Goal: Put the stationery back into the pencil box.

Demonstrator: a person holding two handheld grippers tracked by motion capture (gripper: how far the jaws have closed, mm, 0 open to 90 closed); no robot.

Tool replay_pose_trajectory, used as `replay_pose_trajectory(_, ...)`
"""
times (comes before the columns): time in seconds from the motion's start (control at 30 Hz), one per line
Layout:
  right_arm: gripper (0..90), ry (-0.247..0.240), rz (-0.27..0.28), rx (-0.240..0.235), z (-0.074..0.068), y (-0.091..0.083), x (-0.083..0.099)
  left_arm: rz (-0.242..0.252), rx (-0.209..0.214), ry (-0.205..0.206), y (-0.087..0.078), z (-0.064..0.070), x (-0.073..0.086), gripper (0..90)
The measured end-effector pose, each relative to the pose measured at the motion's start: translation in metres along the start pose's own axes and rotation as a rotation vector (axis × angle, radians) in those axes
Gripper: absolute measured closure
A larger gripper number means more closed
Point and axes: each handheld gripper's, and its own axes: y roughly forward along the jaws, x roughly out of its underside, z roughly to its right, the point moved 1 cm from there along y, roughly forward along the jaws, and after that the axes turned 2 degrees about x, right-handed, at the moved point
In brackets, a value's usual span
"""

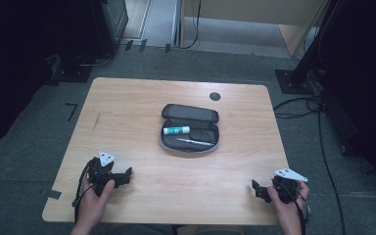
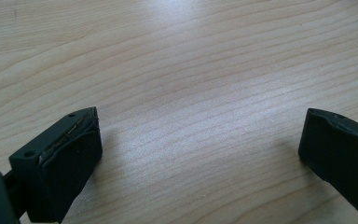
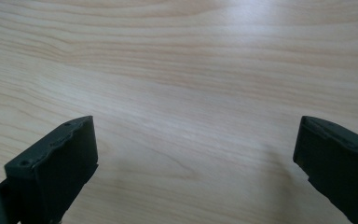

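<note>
Both tools, left (image 1: pixel 120 177) and right (image 1: pixel 258 190), rest wide open and empty; a careless reach could shove the pencil case (image 1: pixel 190 128), spilling its glue stick (image 1: pixel 176 130).

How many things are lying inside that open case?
2: a glue stick toward the lid side of the case, and a pen just nearer the person. More may be hidden.

Glue stick (image 1: pixel 176 130) behind pen (image 1: pixel 195 142) in case (image 1: pixel 190 113).

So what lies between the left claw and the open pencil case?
Nothing: in the high view, only bare wooden table lies between the left claw and the open pencil case.
</note>
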Motion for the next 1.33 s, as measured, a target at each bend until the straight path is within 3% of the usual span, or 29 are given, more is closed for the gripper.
replay_pose_trajectory(0.47,0.0,0.038,0.003,0.037,0.033,-0.006,0.015,-0.001,-0.001,0.000,0.000,0.000,0.000,0.0)
replay_pose_trajectory(0.67,0.0,-0.011,0.001,0.065,0.029,-0.002,0.015,-0.001,-0.001,0.001,0.000,0.000,0.000,0.0)
replay_pose_trajectory(1.33,0.0,0.012,0.016,0.079,0.026,0.000,0.015,0.000,-0.004,-0.002,0.000,0.000,0.000,0.0)
